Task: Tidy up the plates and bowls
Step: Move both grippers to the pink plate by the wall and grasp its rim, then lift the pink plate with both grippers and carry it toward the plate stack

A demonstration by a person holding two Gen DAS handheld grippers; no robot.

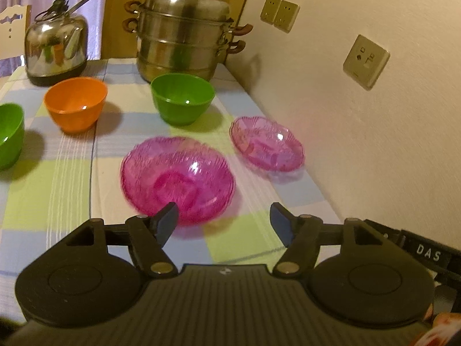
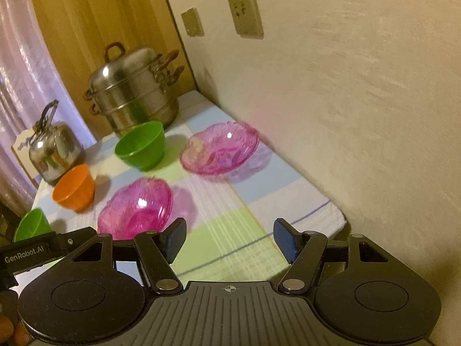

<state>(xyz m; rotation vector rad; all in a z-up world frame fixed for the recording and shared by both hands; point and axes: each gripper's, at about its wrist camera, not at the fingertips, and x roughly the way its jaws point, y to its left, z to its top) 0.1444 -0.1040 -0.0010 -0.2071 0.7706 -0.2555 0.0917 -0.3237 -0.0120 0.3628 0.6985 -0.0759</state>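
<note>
A deep pink glass bowl (image 1: 177, 177) sits on the checked tablecloth (image 1: 72, 190), just ahead of my open, empty left gripper (image 1: 223, 220). A shallower pink glass dish (image 1: 266, 147) lies to its right by the wall. Behind stand a green bowl (image 1: 183, 98), an orange bowl (image 1: 75, 102) and a second green bowl (image 1: 10, 134) at the left edge. In the right wrist view my right gripper (image 2: 229, 240) is open and empty over the cloth (image 2: 230, 230), with the deep pink bowl (image 2: 135, 209) to its left, the pink dish (image 2: 219, 148), green bowl (image 2: 141, 144), orange bowl (image 2: 75, 187) and second green bowl (image 2: 31, 225) beyond.
A steel steamer pot (image 1: 184, 31) and a steel kettle (image 1: 56, 43) stand at the back of the table. A cream wall (image 1: 360, 129) with sockets (image 1: 366, 62) runs along the right side. The table's near right corner (image 2: 337, 216) shows in the right wrist view.
</note>
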